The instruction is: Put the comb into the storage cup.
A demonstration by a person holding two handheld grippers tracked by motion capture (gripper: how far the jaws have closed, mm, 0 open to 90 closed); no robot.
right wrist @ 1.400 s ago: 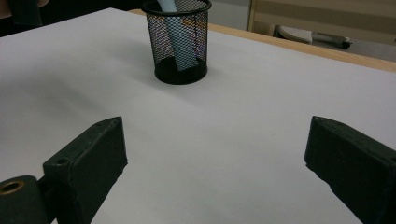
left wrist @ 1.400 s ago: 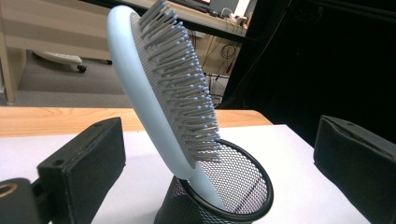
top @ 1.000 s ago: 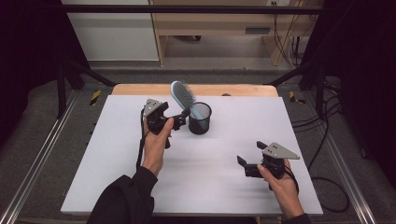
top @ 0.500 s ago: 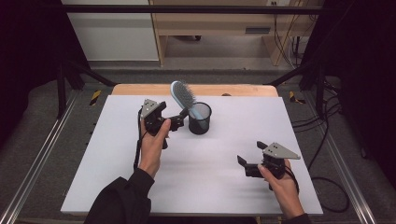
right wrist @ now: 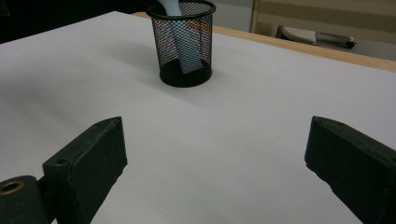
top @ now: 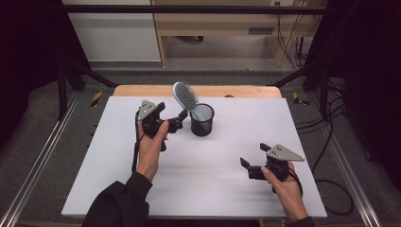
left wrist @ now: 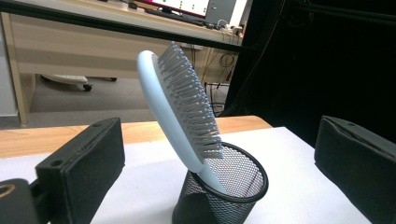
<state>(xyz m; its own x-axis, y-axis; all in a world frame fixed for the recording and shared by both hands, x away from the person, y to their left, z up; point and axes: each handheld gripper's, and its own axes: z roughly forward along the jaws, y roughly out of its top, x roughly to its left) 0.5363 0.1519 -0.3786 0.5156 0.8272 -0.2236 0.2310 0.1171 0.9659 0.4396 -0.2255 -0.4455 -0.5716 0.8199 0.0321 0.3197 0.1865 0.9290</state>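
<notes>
A black mesh cup [top: 202,120] stands on the white table [top: 118,189].

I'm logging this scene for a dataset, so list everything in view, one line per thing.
Hairbrush: one, pale blue, handle down in the cup, leaning left.
Mesh cup: one, black, upright, far middle of the table.
Table: one, white top, wooden far edge.
Desk: one, wooden, behind the table.
Left hand-held gripper: one, black, open, beside the cup.
Right hand-held gripper: one, black, open, near right of the table.

One hairbrush [top: 185,96]; one mesh cup [top: 202,122]; two claws, left [top: 180,121] and right [top: 250,161]
</notes>
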